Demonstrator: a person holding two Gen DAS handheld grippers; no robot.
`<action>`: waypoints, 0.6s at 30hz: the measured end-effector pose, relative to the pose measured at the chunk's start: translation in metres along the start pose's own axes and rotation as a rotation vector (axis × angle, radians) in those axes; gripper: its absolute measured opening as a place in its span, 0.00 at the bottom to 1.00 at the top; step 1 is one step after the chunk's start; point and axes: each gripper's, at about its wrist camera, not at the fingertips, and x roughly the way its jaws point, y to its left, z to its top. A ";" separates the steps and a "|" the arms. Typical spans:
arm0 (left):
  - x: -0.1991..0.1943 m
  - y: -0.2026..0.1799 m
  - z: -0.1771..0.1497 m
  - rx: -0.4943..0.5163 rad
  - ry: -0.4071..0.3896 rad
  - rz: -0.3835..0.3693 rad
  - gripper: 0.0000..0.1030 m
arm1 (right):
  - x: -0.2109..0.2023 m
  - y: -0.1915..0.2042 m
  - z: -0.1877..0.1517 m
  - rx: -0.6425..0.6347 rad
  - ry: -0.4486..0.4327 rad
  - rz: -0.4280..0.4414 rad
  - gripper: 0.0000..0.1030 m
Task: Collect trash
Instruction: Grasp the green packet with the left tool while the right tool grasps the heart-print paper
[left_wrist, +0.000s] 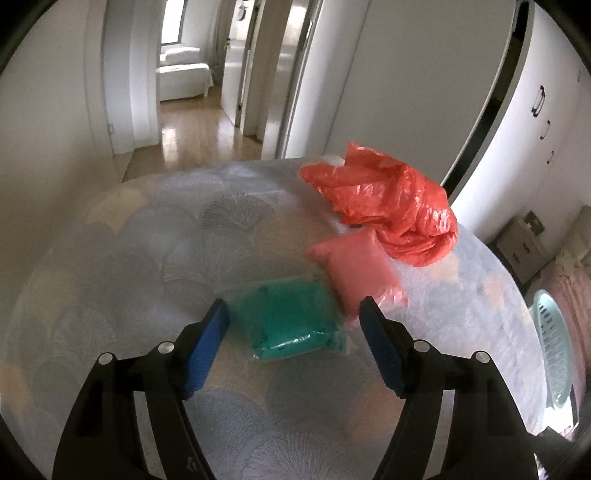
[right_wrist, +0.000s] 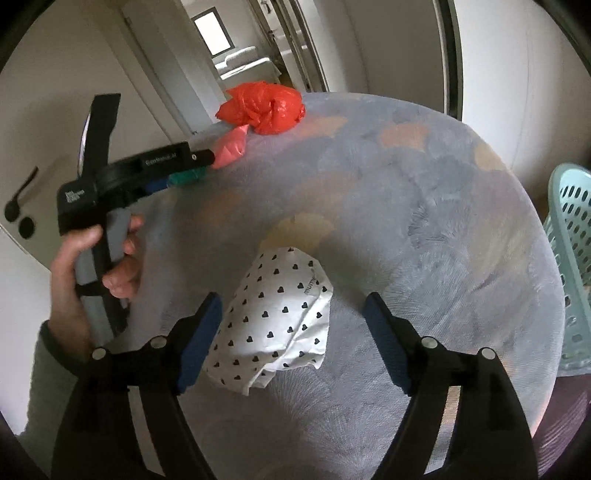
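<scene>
Three pieces of trash lie on a round table (left_wrist: 147, 258) with a fan-patterned cloth: a crumpled red plastic bag (left_wrist: 388, 206), a pink pouch (left_wrist: 354, 273) in front of it, and a green pouch (left_wrist: 288, 321). My left gripper (left_wrist: 293, 306) is open and low over the table. The green pouch lies between its blue pads, and neither pad presses on it. In the right wrist view a white packet with black hearts (right_wrist: 277, 317) lies between the open fingers of my right gripper (right_wrist: 292, 300), closer to the left pad. A hand (right_wrist: 74, 258) holds the left gripper there.
A pale teal perforated basket (right_wrist: 572, 240) stands beside the table's right edge, below its top. Behind the table are white walls, a doorway to a hall with a wooden floor (left_wrist: 192, 140), and white cupboards (left_wrist: 546, 110). A door with a dark handle (right_wrist: 18, 199) is at the left.
</scene>
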 end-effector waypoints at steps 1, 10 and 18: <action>-0.001 0.005 -0.001 -0.003 -0.005 -0.014 0.67 | 0.001 0.003 -0.001 -0.006 -0.002 -0.010 0.76; -0.009 0.031 -0.004 -0.094 -0.063 -0.005 0.65 | 0.010 0.011 0.004 -0.022 0.005 -0.063 0.78; -0.001 0.007 -0.002 0.022 -0.022 0.077 0.63 | 0.012 0.021 0.001 -0.068 -0.008 -0.135 0.65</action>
